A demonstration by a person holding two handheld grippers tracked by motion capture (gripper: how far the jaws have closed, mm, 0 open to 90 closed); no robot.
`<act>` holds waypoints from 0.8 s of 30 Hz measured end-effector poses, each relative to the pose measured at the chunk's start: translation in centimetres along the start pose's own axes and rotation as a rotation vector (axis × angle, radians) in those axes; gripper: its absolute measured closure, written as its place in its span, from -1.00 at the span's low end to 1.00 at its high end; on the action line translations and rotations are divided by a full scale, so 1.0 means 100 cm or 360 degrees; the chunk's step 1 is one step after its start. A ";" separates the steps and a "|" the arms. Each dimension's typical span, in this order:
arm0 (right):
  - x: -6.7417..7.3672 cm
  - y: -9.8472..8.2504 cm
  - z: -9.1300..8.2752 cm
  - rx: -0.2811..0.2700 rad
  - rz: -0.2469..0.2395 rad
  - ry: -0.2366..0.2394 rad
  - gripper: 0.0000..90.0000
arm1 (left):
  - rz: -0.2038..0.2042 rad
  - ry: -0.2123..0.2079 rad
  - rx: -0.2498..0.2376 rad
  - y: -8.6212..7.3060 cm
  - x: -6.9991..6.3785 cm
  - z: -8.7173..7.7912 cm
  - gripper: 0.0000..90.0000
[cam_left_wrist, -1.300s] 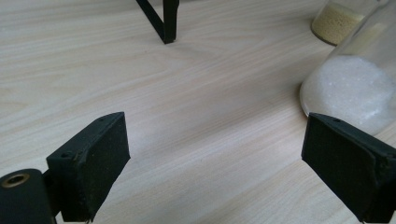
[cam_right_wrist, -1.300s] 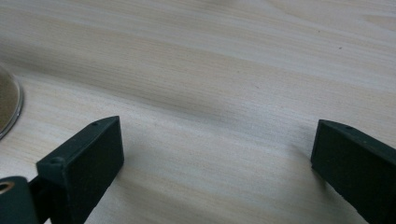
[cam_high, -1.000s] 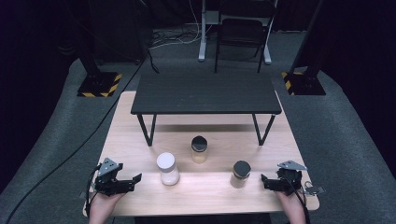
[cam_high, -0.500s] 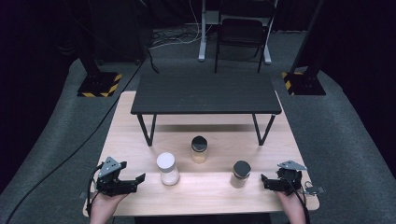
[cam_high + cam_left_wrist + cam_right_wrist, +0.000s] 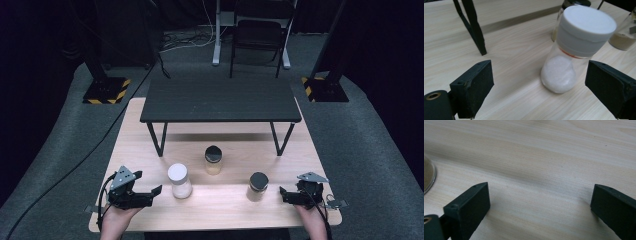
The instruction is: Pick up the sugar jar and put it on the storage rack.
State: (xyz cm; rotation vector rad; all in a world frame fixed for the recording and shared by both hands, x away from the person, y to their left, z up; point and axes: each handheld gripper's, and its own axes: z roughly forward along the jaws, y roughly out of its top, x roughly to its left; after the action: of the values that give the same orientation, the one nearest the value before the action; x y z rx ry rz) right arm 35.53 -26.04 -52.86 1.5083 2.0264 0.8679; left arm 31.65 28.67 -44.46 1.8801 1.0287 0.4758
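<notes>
Left gripper [image 5: 150, 192], jaws wide and empty, faces white-lid jar [image 5: 179, 181] just ahead on table [image 5: 225, 210]; centre jaws round glass body below lid before closing; right gripper [image 5: 286, 194] wide, idle

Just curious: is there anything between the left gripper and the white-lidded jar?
No. In the high view, bare table separates the left gripper from the white-lidded jar.

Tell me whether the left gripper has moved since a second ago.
Yes. In the high view the left gripper has crept right along the table, toward the white-lidded jar, its open jaws not yet around it.
</notes>
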 end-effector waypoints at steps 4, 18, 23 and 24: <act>0.000 0.000 0.000 0.0000 0.0000 0.0000 -0.96 | 0.0017 -0.0012 -0.0010 0.005 -0.005 0.002 -0.83; 0.000 0.000 0.000 0.0001 -0.0001 0.0001 -0.97 | 0.0096 -0.0058 -0.0004 0.014 -0.023 0.022 -0.83; 0.000 0.000 0.000 0.0001 -0.0002 0.0002 -0.97 | 0.0118 -0.0078 -0.0001 0.017 -0.028 0.030 -0.82; 0.000 0.000 0.000 0.0001 -0.0002 0.0002 -0.97 | 0.0120 -0.0081 0.0000 0.018 -0.029 0.032 -0.82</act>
State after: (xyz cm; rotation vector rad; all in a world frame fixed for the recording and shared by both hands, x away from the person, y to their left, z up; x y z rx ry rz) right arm 35.54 -26.03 -52.86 1.5073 2.0286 0.8678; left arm 32.96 24.19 -44.35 1.9265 0.9265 0.4693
